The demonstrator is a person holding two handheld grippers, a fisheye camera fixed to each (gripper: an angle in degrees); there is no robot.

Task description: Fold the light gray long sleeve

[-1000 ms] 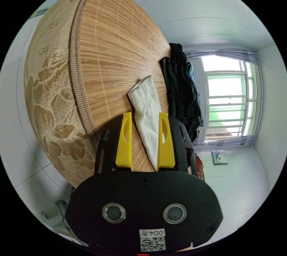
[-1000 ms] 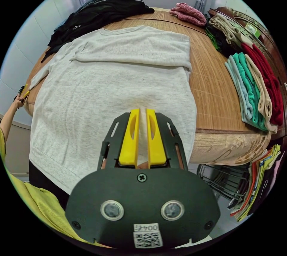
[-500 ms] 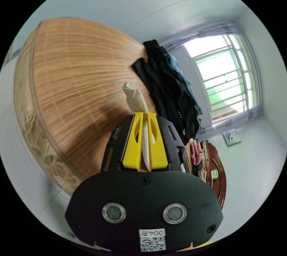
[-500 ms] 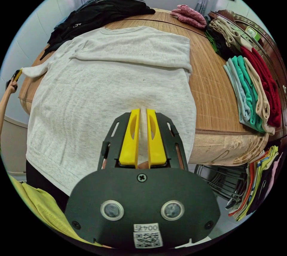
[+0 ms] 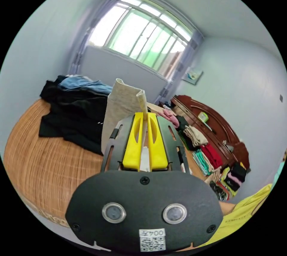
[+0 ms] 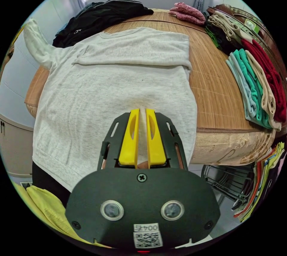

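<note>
Right gripper view showed the right gripper point(image 6: 142, 136) clamped on the hem of the light gray long sleeve point(image 6: 119, 79) spread on the mat-covered table point(image 6: 215, 88), while the left gripper point(image 5: 145, 140), jaws pinching the sleeve cuff point(image 5: 125, 100), held it raised, apparently ready to be laid across the body.

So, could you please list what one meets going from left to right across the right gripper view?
Raised sleeve → black clothes → light gray long sleeve → pink knit → folded stack.

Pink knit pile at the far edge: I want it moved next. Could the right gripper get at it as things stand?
Probably not: the right gripper is shut on the gray shirt at its near hem, and the pink knit pile lies beyond it.
</note>
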